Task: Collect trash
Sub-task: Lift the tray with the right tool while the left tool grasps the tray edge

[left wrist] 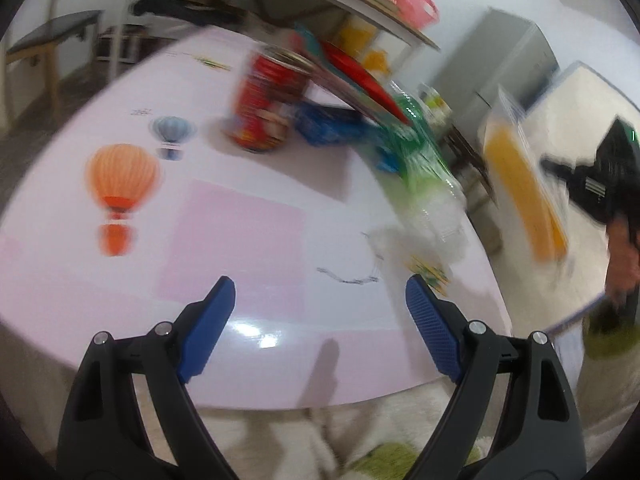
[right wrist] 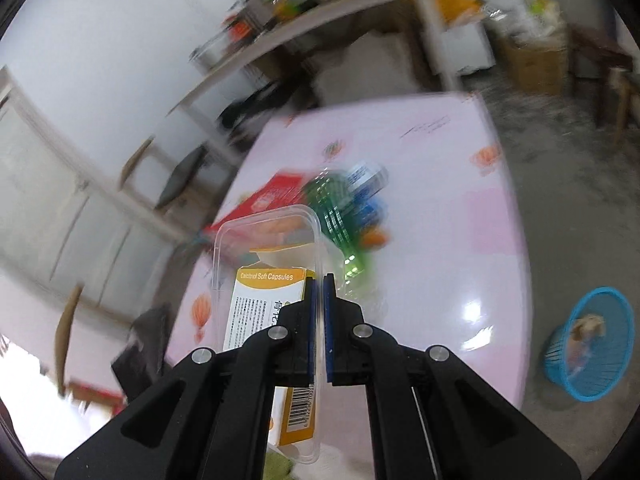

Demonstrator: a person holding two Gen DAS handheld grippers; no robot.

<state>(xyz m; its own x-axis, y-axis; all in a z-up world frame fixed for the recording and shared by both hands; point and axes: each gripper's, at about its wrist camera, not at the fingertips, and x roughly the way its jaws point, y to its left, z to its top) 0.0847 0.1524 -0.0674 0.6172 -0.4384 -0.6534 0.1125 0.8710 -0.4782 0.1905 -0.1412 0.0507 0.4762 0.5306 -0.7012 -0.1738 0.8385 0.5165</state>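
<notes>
1. Pinching the rim of a clear plastic blister pack (right wrist: 267, 240), the right hand-held gripper (right wrist: 319, 280) had its blue pads shut almost together on that thin wall; inside the pack sat a yellow and white "Soft Capsules" box (right wrist: 260, 308).
2. The pack hung at the fingertips and just to their left, lifted clear of the pink counter (right wrist: 460, 240). In the left wrist view the same pack (left wrist: 520, 184) showed as a blurred yellow streak off to the right of the left hand-held gripper (left wrist: 320, 300).
3. The left hand-held gripper stood wide and empty above the near edge of the counter.
4. Ahead of it waited more trash: a red tin can (left wrist: 268, 100), a blue wrapper (left wrist: 332, 124) and a crushed clear bottle with a green label (left wrist: 424, 168), lying close together.
5. The pack looked light, thin and springy, so an edge pinch probably let it swing and could slip; a hold across shell and box together would likely be firmer.
6. The bottle would probably be slick and yield under pressure, best taken across its middle; the can seemed stiff.
7. A blue mesh basket (right wrist: 592, 344) stood on the floor, well right of the right hand-held gripper.
</notes>
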